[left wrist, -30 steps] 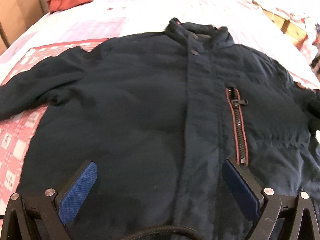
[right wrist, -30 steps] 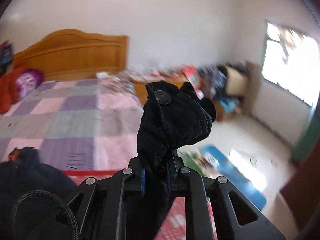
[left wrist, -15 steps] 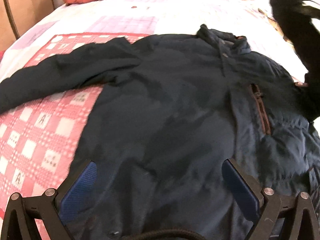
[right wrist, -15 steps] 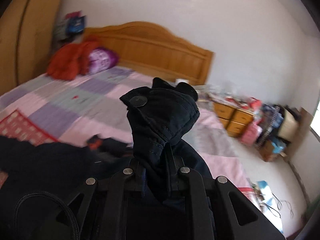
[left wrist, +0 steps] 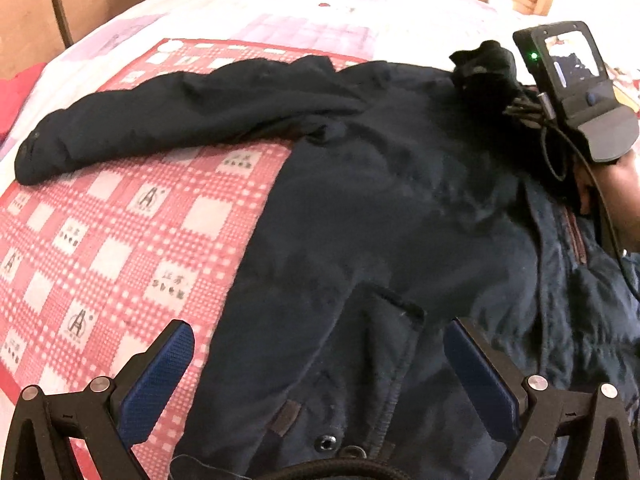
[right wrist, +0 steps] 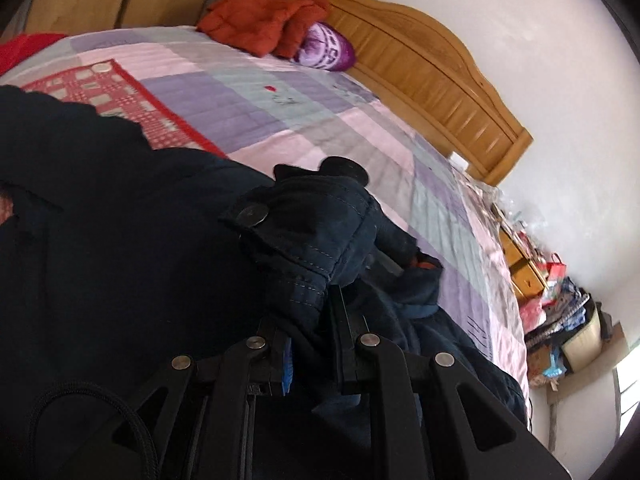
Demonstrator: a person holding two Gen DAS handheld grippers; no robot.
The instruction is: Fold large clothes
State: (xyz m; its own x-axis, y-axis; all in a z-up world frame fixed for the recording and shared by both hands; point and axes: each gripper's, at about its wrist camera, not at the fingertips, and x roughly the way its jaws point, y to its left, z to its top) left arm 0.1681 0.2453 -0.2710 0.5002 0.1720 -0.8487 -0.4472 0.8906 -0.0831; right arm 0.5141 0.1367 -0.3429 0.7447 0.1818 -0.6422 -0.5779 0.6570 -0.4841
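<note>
One dark navy padded jacket (left wrist: 400, 216) lies on a red-and-white checked cloth (left wrist: 112, 240) atop the pastel patchwork bedspread (right wrist: 320, 112); right gripper (right wrist: 312, 344) pinches its snap-buttoned cuff (right wrist: 304, 232), left gripper (left wrist: 320, 372) spread

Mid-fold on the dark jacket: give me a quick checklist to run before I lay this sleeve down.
1. Right gripper clamped on sleeve cuff: ok.
2. Cuff carried over the jacket body: ok.
3. Left gripper open, holding nothing: ok.
4. Other sleeve folded in: not ok; it lies stretched out across the red checked mat.
5. Jacket front flat: not ok, some wrinkles.
6. Held sleeve untwisted: cannot tell.
</note>
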